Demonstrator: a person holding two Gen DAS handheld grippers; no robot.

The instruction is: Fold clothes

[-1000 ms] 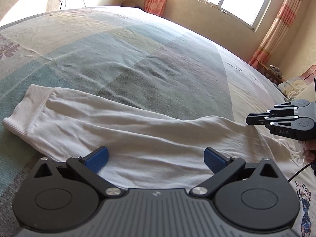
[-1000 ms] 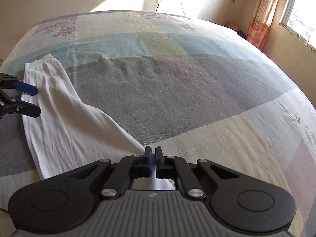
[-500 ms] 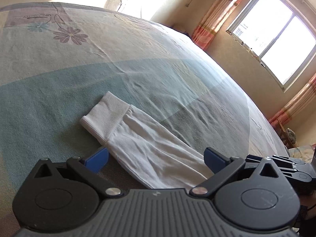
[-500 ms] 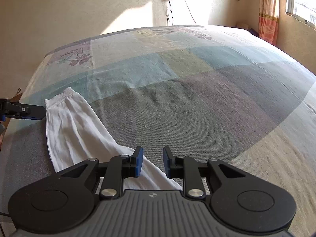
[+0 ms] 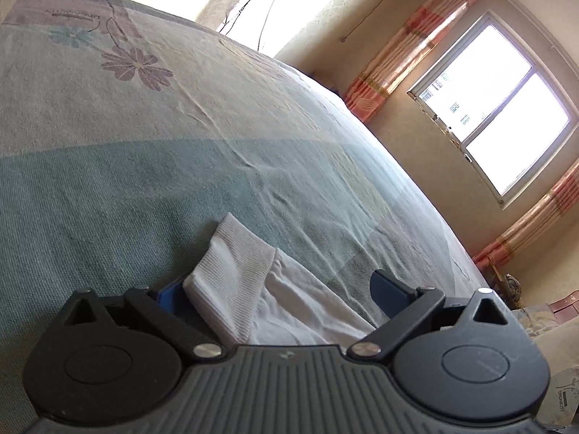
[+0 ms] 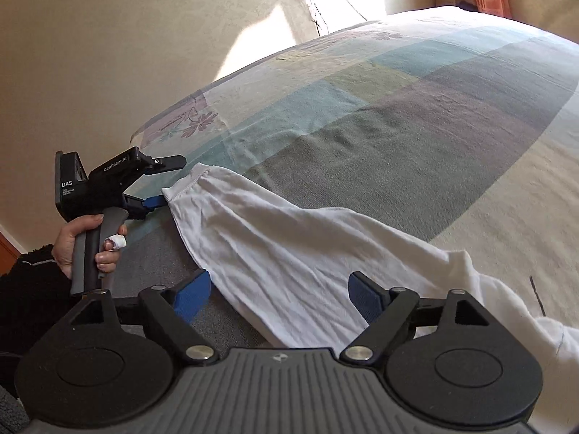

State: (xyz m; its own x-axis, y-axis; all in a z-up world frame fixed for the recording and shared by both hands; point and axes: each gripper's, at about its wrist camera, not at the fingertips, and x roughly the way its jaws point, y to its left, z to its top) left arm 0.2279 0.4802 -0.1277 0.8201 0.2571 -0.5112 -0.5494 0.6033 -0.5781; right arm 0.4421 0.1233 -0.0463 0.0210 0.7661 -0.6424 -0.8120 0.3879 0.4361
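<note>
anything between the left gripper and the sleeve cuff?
Nothing visible. The left gripper is open with the ribbed cuff of the white sleeve already lying between its fingers on the bedspread.

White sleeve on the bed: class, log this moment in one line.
left hand-held gripper: open, at sleeve cuff | right hand-held gripper: opening, astride white sleeve | bed: sleeve flat, unfolded

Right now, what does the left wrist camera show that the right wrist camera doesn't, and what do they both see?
Only the left wrist view shows the window with its curtains, and the ribbed cuff close up between the open left gripper's fingers.

Only the right wrist view shows the hand holding the left gripper, the right gripper with jaws opening over the sleeve, and the sleeve's full length.

Both show the white sleeve lying on the patchwork bedspread.
</note>
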